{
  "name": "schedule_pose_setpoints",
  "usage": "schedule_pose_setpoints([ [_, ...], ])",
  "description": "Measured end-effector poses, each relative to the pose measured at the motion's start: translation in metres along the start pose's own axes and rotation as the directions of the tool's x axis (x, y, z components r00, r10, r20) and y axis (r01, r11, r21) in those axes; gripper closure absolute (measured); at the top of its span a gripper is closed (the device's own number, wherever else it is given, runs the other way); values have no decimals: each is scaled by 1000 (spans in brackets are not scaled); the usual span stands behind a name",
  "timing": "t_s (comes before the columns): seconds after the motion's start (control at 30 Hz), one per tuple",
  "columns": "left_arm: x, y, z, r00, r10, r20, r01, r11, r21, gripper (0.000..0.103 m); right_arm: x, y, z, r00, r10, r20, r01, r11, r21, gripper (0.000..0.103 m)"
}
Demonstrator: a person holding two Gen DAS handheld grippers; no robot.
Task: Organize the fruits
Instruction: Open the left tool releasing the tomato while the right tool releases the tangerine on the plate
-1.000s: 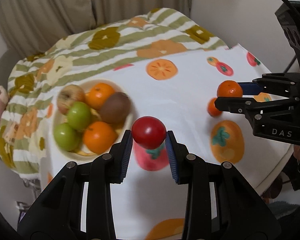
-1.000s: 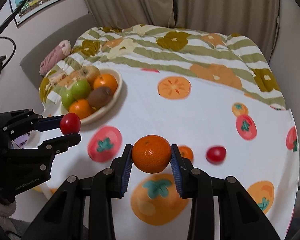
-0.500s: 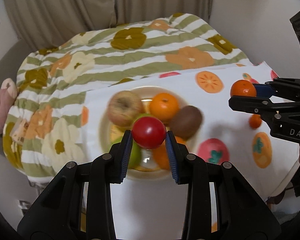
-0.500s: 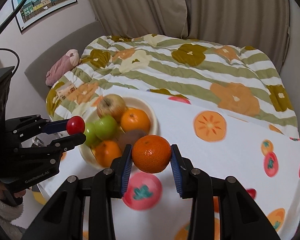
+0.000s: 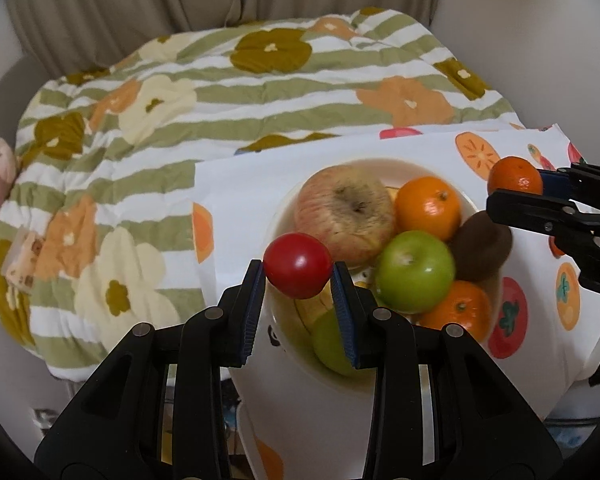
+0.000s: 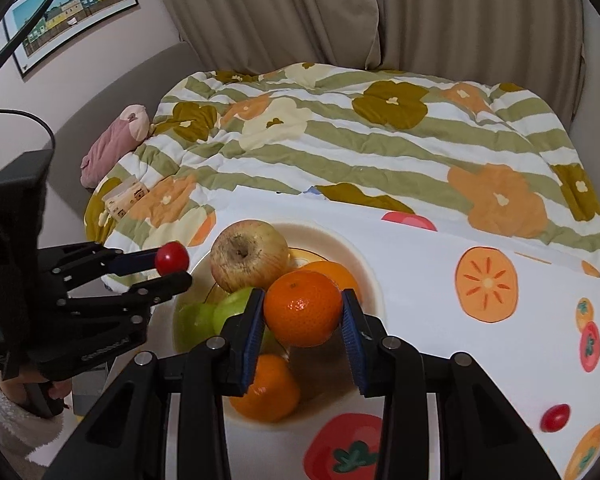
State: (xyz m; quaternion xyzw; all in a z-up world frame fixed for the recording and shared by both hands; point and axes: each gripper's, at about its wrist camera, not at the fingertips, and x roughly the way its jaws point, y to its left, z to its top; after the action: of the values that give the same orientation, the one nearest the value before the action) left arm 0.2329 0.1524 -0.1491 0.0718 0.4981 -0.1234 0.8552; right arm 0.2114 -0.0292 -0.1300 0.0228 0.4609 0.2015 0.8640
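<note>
fruits: cherry tomato (image 5: 298, 266) clamped in left gripper (image 5: 299, 280) at bowl (image 6: 364, 268) near rim; mandarin (image 6: 302, 308) clamped in right gripper (image 6: 303, 316) above the heaped bowl. step: delivery. next, judged: lower each into a gap, then release; pile looks full, roll-off risk.

My left gripper (image 5: 299, 280) is matt black plastic with ribbed blue pads, and the cherry tomato (image 5: 298, 265) between them is smooth and glossy. The mandarin (image 6: 303, 308) in my right gripper (image 6: 303, 322) has a pitted, slightly shiny peel, while the apple (image 5: 344, 220) in the glazed cream bowl (image 6: 364, 272) looks dull and wrinkled. The printed tablecloth (image 6: 440, 256) is smooth and matt, and the striped quilt (image 6: 340, 144) is soft, puckered cloth.
</note>
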Motion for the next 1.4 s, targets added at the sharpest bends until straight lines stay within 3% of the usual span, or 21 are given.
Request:
schedule_pose_setpoints([
  [0.27,17,10,-4,998,-50,-38,50,999,-14,64,13,-2,-4,1000,-14,-7,15,999,50,68],
  [0.33,18,13,-3,997,-69,-44,68,998,-19,60,14,-2,-4,1000,-15,-3,15,998,54,69],
  [0.4,16,14,-2,998,-55,-38,54,998,-19,41,13,-1,-4,1000,-13,0,13,998,56,69],
  [0.43,14,14,-1,998,-49,-30,48,999,-18,18,13,-1,-3,1000,-14,0,14,998,55,69],
  [0.47,10,15,-1,999,-46,-15,45,999,-21,5,12,1,-2,1000,-16,2,15,999,52,69],
  [0.5,4,16,0,999,-49,13,49,998,-27,2,11,1,-2,1000,-17,4,17,999,50,69],
  [0.9,-23,12,5,999,-9,35,9,1000,7,2,6,-1,14,1000,4,10,-4,1000,20,69],
  [1.4,-12,8,10,1000,-16,21,16,999,42,2,55,-15,34,999,35,-29,-35,999,9,69],
])
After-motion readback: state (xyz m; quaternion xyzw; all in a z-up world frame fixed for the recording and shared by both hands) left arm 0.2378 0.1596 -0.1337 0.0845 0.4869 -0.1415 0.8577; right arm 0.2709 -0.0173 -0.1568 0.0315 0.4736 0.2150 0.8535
